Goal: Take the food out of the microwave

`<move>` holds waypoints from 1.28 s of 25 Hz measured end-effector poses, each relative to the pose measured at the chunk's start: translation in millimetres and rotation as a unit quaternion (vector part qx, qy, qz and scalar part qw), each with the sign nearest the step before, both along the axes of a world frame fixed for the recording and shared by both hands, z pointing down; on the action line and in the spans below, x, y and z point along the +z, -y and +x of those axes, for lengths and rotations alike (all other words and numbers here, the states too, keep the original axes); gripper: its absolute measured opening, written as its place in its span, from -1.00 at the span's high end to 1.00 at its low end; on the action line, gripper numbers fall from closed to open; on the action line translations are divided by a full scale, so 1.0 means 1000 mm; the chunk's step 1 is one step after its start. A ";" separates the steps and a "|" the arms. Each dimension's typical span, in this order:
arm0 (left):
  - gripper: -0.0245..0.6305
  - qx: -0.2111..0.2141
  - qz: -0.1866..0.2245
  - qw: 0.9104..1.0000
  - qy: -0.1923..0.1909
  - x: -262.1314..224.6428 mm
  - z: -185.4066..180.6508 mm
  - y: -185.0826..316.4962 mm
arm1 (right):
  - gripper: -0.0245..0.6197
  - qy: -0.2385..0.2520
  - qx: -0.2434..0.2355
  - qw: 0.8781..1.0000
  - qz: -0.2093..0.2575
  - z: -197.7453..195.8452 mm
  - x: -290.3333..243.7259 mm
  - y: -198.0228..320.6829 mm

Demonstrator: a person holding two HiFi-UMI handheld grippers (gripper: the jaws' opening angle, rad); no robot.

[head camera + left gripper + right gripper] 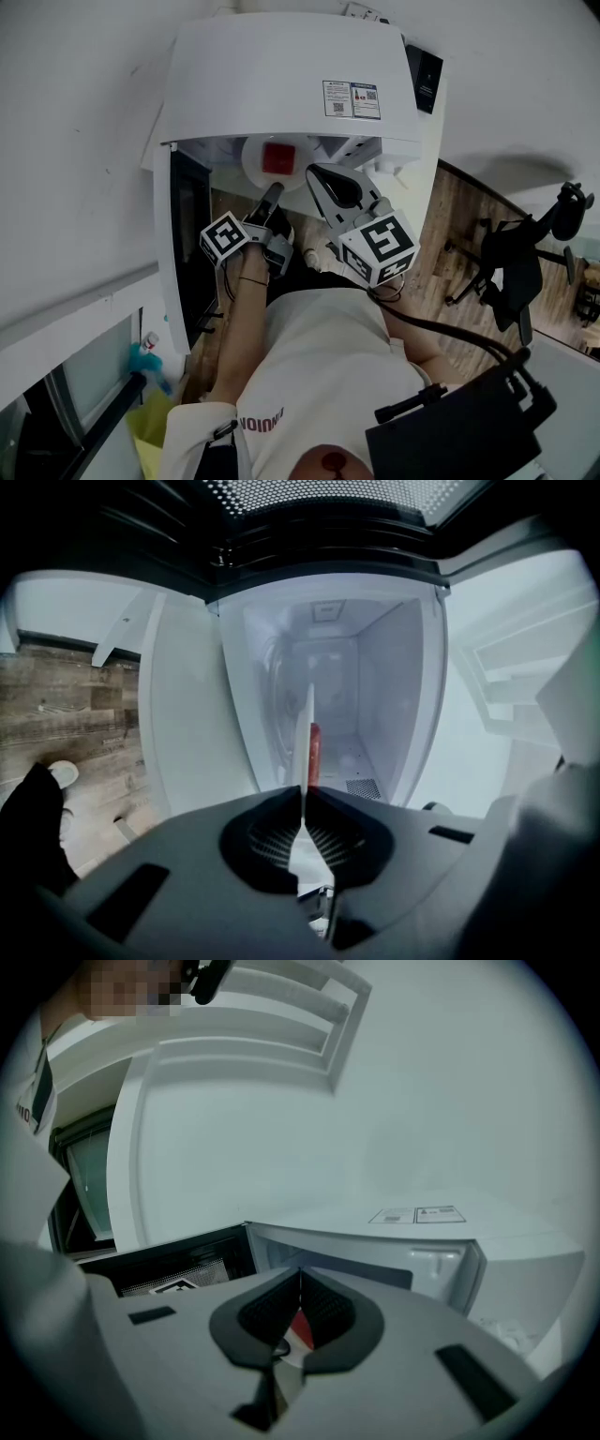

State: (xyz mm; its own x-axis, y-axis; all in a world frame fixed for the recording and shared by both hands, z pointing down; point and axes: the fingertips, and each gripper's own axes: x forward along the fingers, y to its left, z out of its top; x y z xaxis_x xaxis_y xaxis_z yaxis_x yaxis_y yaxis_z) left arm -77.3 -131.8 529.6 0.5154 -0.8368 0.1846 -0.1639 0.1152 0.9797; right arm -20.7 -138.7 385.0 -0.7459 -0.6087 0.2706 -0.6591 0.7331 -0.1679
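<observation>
A white microwave (281, 75) stands with its dark door (192, 244) swung open to the left. At its opening a white plate (255, 167) carries a red piece of food (278, 157). My left gripper (275, 190) is shut on the plate's near rim. In the left gripper view that rim (306, 733) runs edge-on between the shut jaws (303, 794), with the food (315, 752) just past it and the white cavity (352, 696) behind. My right gripper (315, 172) is by the plate's right edge, jaws closed tip to tip (300, 1274). The food (300, 1327) shows below them.
The open door (159, 1260) stands to the left of both grippers. A black office chair (525, 253) is on the wooden floor (459, 216) at the right. A blue spray bottle (145, 356) sits lower left. The person's torso (319, 375) fills the lower middle.
</observation>
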 end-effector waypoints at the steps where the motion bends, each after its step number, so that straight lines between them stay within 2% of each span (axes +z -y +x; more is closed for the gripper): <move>1: 0.85 0.000 0.001 1.000 -0.001 -0.001 0.000 -0.001 | 0.86 0.000 0.000 1.000 0.000 0.000 0.000 -0.001; 21: 0.85 0.009 0.024 1.000 -0.012 -0.021 0.006 -0.030 | 0.86 0.008 0.006 1.000 0.016 0.006 -0.011 -0.016; 26: 0.85 0.005 0.046 0.998 -0.038 -0.034 0.014 -0.032 | 0.86 0.010 0.009 1.000 0.020 0.010 -0.012 -0.018; 29: 0.85 0.007 0.040 0.999 -0.029 -0.033 0.014 -0.038 | 0.86 0.012 0.009 1.000 0.021 0.013 -0.013 -0.020; 32: 0.85 0.005 0.054 0.998 -0.041 -0.039 0.018 -0.039 | 0.86 0.014 0.010 1.000 0.022 0.016 -0.013 -0.021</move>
State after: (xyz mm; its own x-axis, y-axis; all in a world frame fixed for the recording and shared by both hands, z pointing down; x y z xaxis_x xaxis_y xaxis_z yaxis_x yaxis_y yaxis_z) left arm -59.6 -92.4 490.1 0.5329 -0.8446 0.0516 -0.0842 0.0078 0.9964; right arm -4.5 -117.2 372.4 -0.7403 -0.6346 0.2218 -0.6693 0.7267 -0.1547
